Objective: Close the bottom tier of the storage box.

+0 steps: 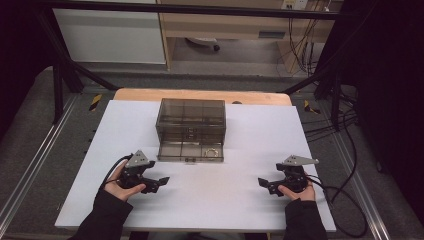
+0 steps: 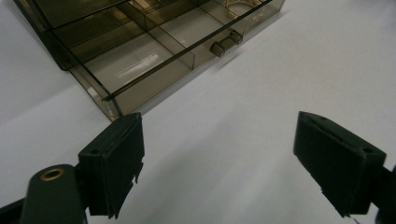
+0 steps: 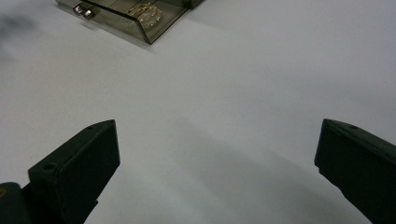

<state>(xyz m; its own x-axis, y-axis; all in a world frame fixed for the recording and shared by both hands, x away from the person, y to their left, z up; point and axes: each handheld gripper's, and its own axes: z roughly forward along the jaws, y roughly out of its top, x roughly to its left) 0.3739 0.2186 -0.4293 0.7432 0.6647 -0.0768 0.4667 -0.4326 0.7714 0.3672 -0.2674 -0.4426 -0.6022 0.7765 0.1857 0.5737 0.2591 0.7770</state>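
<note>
At the middle of the white bench (image 1: 260, 150) stood a smoky clear drawer box (image 1: 190, 120), its bottom drawer (image 1: 190, 151) pulled out, a gold bracelet (image 1: 212, 152) inside. Nearer, the left gripper (image 1: 161, 182) and right gripper (image 1: 264, 183) rested with fingers wide, empty.

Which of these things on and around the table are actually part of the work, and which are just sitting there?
Part of the work:
- smoky clear plastic drawer box
- its pulled-out bottom drawer with two small knobs
- gold ring-shaped bracelet in the drawer's right compartment
- left claw, open
- right claw, open

Just lying about:
- white tabletop sheet
- wooden desk behind
- black cables
</note>
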